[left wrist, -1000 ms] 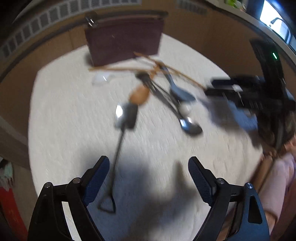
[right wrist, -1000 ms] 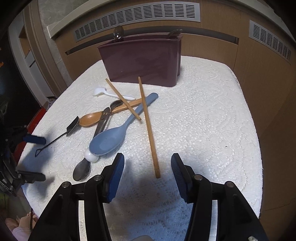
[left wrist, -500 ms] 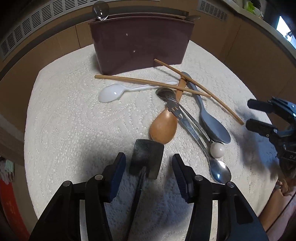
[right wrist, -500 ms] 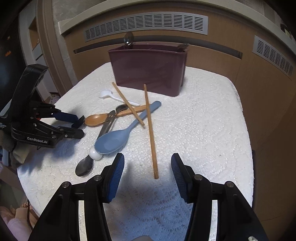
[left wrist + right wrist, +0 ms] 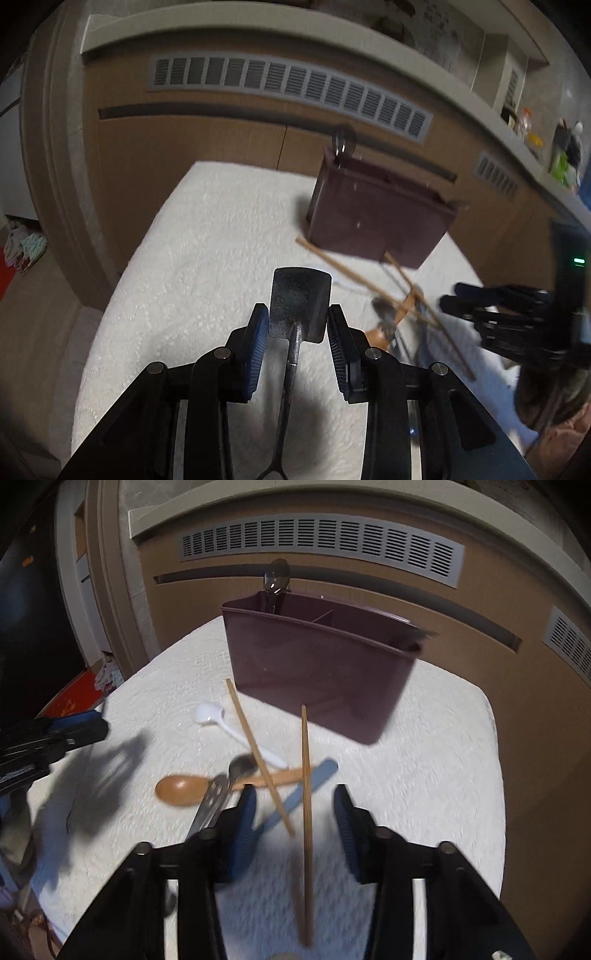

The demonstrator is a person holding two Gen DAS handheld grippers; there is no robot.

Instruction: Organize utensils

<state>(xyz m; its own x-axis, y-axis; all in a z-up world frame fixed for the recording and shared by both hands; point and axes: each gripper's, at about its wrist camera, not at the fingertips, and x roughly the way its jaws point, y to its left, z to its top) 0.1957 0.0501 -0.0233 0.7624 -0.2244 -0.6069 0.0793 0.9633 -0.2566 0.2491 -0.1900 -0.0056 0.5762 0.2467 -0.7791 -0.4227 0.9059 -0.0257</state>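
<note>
My left gripper [image 5: 297,330] is shut on a small black metal spatula [image 5: 299,295], its flat blade pinched between the blue pads and held above the white cloth. The maroon utensil holder [image 5: 376,221] stands to the right ahead, with a metal spoon [image 5: 343,142] standing in it. My right gripper [image 5: 295,812] is open, low over the utensil pile, with a wooden chopstick [image 5: 306,775] lying between its fingers. A second chopstick [image 5: 258,753], a wooden spoon [image 5: 181,790], a white plastic spoon [image 5: 212,714], a blue spoon handle [image 5: 321,775] and a metal utensil [image 5: 214,801] lie beside it.
The holder [image 5: 317,672] has divided compartments. The white textured cloth [image 5: 424,794] covers the table. Wooden cabinet panels with vent grilles [image 5: 321,542] stand behind. The left gripper [image 5: 48,738] shows at the left edge of the right wrist view.
My left gripper has closed on the spatula and lifted it off the cloth, swinging left. My right gripper has moved forward and down over the chopsticks.
</note>
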